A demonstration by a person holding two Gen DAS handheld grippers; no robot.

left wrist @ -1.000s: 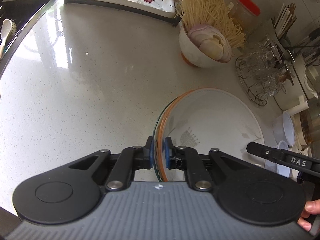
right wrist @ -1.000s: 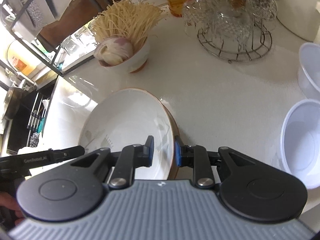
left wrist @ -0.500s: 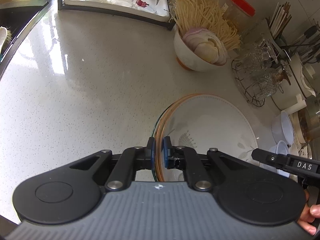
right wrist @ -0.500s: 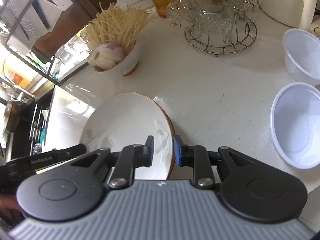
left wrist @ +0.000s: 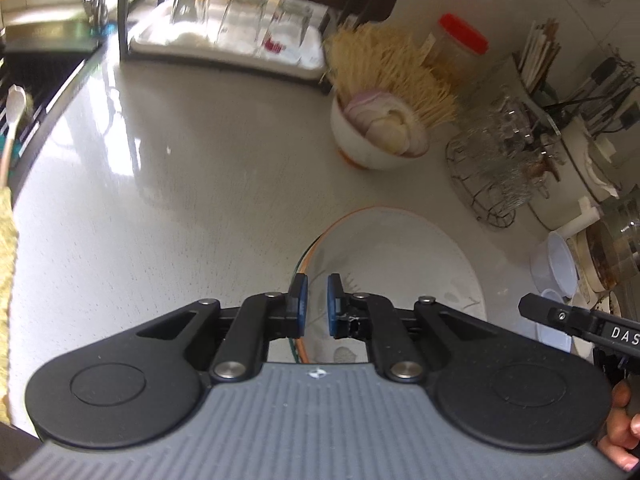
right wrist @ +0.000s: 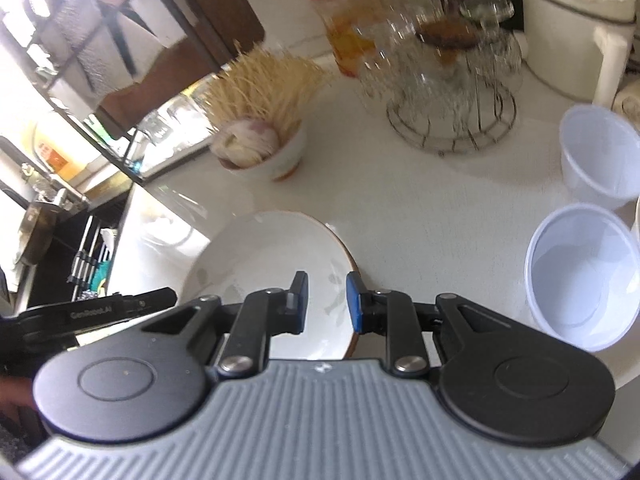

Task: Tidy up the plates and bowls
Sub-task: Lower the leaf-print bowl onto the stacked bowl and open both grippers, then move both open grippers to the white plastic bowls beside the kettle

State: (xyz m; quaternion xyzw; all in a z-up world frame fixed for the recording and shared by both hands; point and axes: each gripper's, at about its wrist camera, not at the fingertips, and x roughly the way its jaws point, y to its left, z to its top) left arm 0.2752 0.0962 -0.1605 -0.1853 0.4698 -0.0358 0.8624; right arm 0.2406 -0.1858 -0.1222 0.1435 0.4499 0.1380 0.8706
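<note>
A white plate with an orange rim (left wrist: 400, 256) lies on the pale counter, stacked on at least one more plate whose rims show at its left edge. My left gripper (left wrist: 315, 304) is open, its blue pads standing apart on either side of the plates' left rim. My right gripper (right wrist: 326, 300) is open over the plate's (right wrist: 272, 264) right rim, not gripping it. A white bowl (left wrist: 372, 144) holding noodles and onion slices stands behind the plates. Two translucent plastic bowls (right wrist: 584, 276) (right wrist: 596, 156) sit to the right.
A wire rack of glass cups (left wrist: 496, 160) and a red-lidded jar (left wrist: 460, 44) stand at the back right. A tray of upturned glasses (left wrist: 240, 28) sits at the back. The sink (left wrist: 36, 72) lies at the far left. A white appliance (right wrist: 580, 20) is at the right.
Both grippers have opened: the left let go of the plates' left rim, the right widened. Both pulled back and up, so the plates look smaller and lie on the counter.
</note>
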